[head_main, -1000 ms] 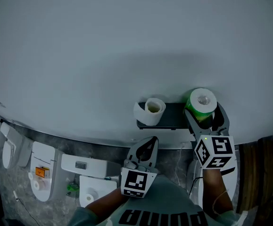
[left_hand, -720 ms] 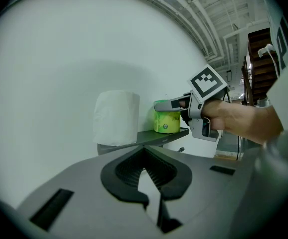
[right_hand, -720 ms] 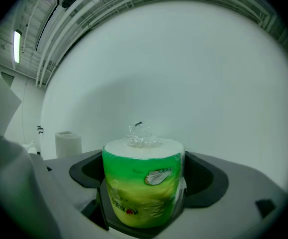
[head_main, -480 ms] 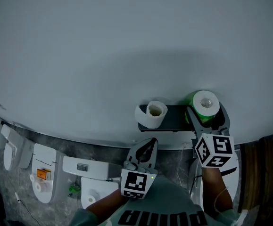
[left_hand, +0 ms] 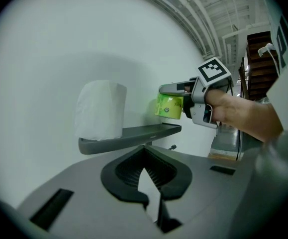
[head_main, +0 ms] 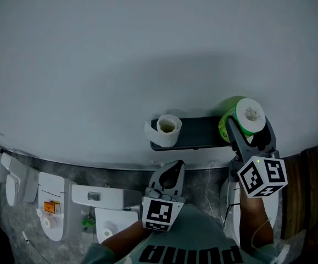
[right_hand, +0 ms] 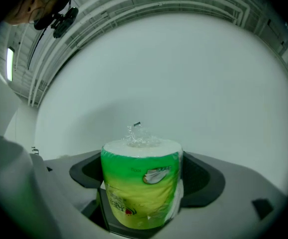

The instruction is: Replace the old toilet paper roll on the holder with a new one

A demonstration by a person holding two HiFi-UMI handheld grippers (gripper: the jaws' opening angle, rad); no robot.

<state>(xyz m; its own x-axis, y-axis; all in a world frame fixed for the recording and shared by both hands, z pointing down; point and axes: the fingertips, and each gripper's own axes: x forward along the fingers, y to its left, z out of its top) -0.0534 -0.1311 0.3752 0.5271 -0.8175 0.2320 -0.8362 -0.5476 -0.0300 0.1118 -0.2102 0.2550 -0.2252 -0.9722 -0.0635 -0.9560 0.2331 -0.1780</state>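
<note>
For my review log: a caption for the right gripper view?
Right tool holds a green-wrapped roll upright before a plain wall.

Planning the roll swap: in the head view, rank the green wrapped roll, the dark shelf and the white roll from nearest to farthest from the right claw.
1. The green wrapped roll: gripped in the right claw, by the shelf's right end.
2. The dark shelf: just left of that claw.
3. The white roll: standing on the shelf's far left end.
</note>
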